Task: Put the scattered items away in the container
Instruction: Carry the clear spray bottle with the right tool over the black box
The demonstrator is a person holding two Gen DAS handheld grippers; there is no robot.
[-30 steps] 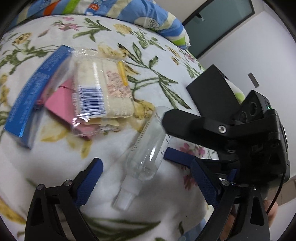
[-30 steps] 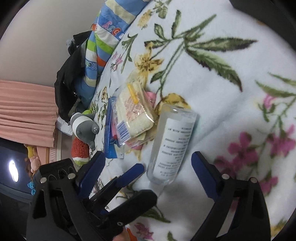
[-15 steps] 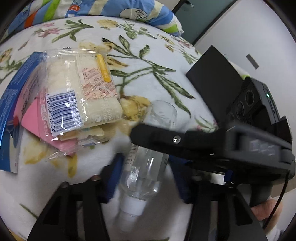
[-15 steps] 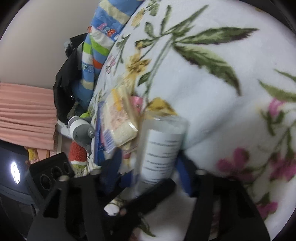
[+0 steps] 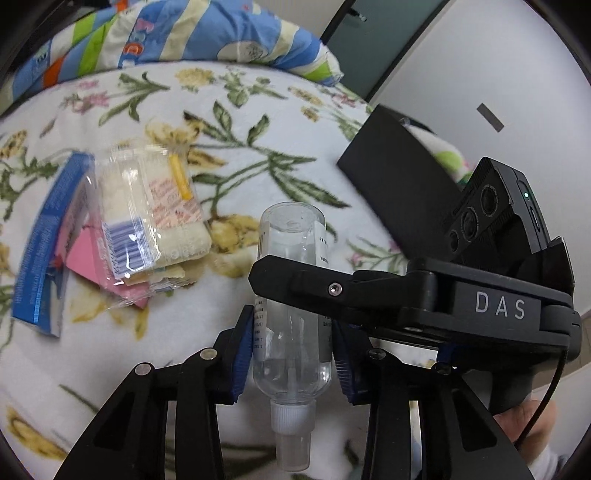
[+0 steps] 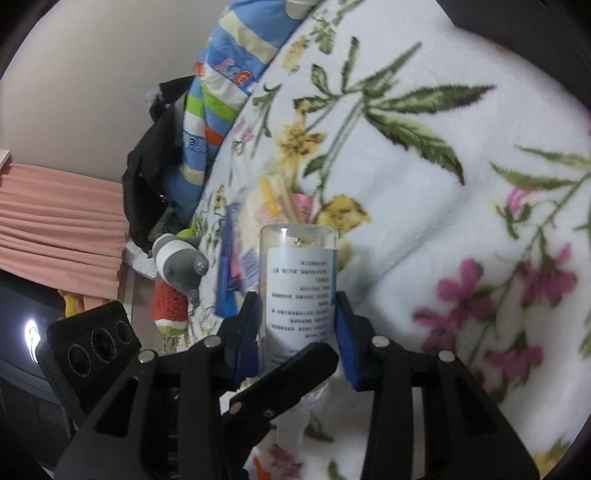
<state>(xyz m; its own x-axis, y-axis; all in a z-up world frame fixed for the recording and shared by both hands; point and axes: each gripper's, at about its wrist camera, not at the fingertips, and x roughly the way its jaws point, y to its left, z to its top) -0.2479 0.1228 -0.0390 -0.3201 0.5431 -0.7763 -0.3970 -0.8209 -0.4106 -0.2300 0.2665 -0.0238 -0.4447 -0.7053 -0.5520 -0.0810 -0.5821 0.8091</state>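
A clear spray bottle (image 5: 291, 280) with a white nozzle lies on the floral blanket. My left gripper (image 5: 291, 354) is shut on its lower body. My right gripper (image 6: 299, 325) is shut on the same bottle (image 6: 299, 280), gripping its labelled body from the other side; its finger crosses over the bottle in the left wrist view. To the left lie a clear packet of pale wafers (image 5: 151, 206), a pink packet (image 5: 85, 254) under it and a blue box (image 5: 40, 251). A black container (image 5: 399, 184) stands at the right.
A striped pillow (image 5: 177, 33) lies at the far edge of the bed. A grey and red plush toy (image 6: 177, 273) and a black bag (image 6: 147, 173) sit beside the bed. The floral blanket (image 6: 424, 184) covers the surface.
Both grippers were open on either side of the bottle; they have closed on it. The bottle now points away from the left camera, more upright in view.
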